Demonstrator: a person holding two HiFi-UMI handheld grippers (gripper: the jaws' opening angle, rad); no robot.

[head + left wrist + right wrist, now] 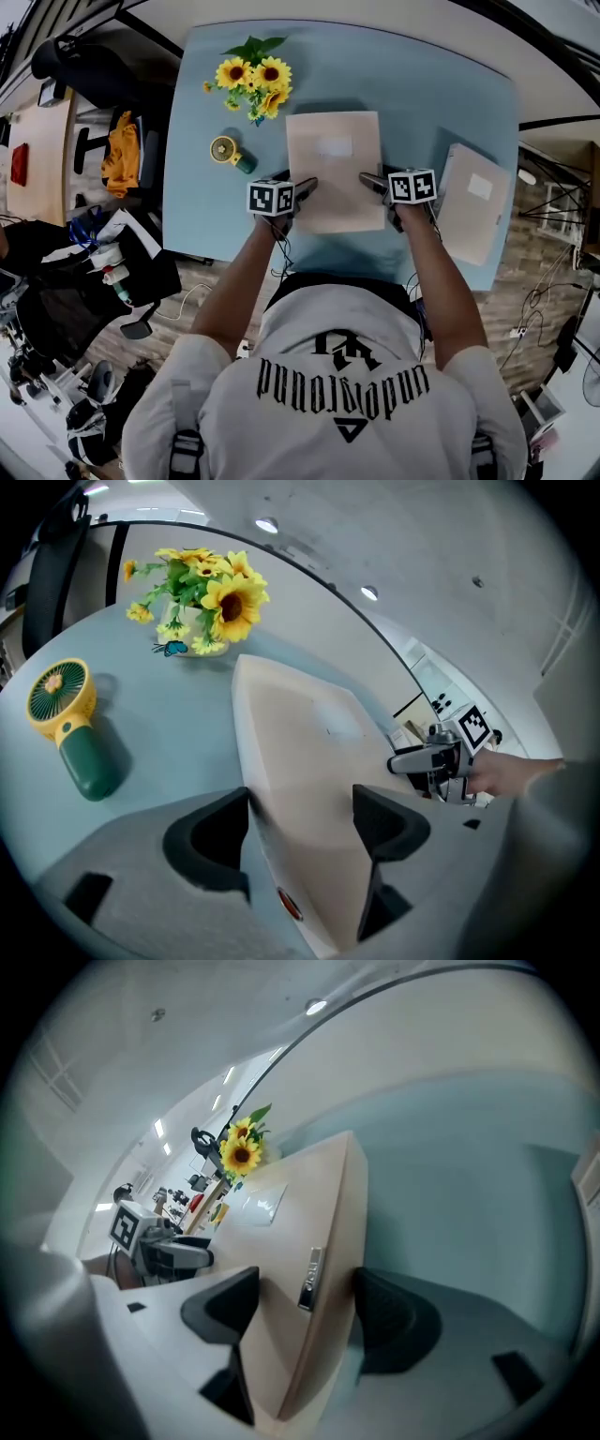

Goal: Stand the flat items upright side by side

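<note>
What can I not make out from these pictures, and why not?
Label on the beige file, head view: too small to read.
Tag on its edge, right gripper view: print blurred.
Second file, right gripper view: cut off by the picture's edge.

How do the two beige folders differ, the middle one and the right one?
The centre folder is gripped at both side edges by the left gripper and right gripper; the right folder lies untouched. The centre folder sits square to the table; the right folder lies askew by its edge. Both are beige with a pale label.
</note>
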